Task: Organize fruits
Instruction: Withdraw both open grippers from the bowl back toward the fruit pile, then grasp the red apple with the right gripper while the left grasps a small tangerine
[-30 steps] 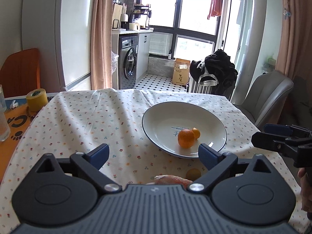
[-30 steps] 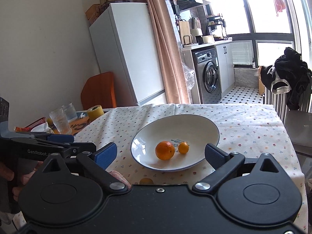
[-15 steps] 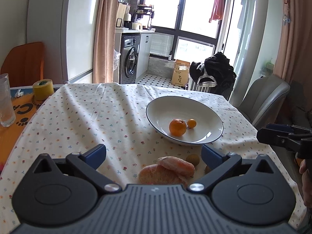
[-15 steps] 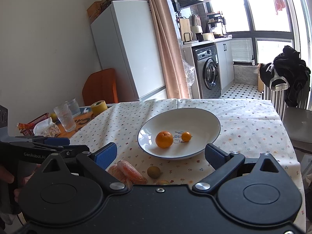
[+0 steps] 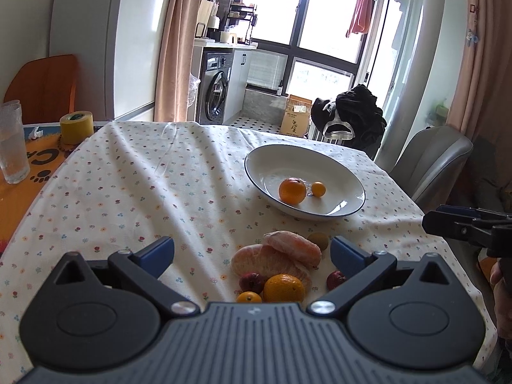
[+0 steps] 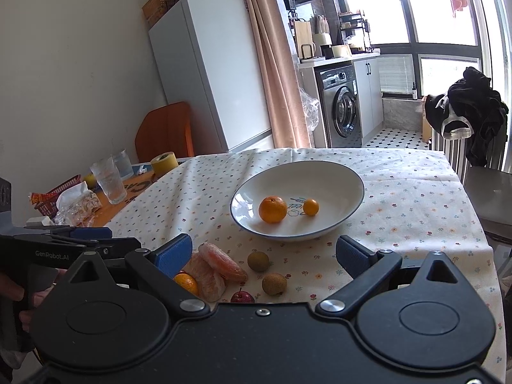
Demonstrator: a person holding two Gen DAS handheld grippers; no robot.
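Over the near table edge, left gripper [image 5: 251, 252] hangs wide and empty; right gripper [image 6: 264, 252] likewise spread, holding nothing. Loose fruit just beyond the tips: two peeled citrus halves [image 5: 281, 256] stacked, long axes running roughly left-right across the left view; small orange [image 5: 283, 288], two brownish round fruits [image 6: 258, 261], red ones. White bowl [image 5: 352, 179] farther back holds an orange [image 5: 292, 191] and a kumquat [image 5: 318, 189]. Judgement: take a round fruit first, straddle it squarely, close gently. Peeled pieces look soft; grip across the short axis.
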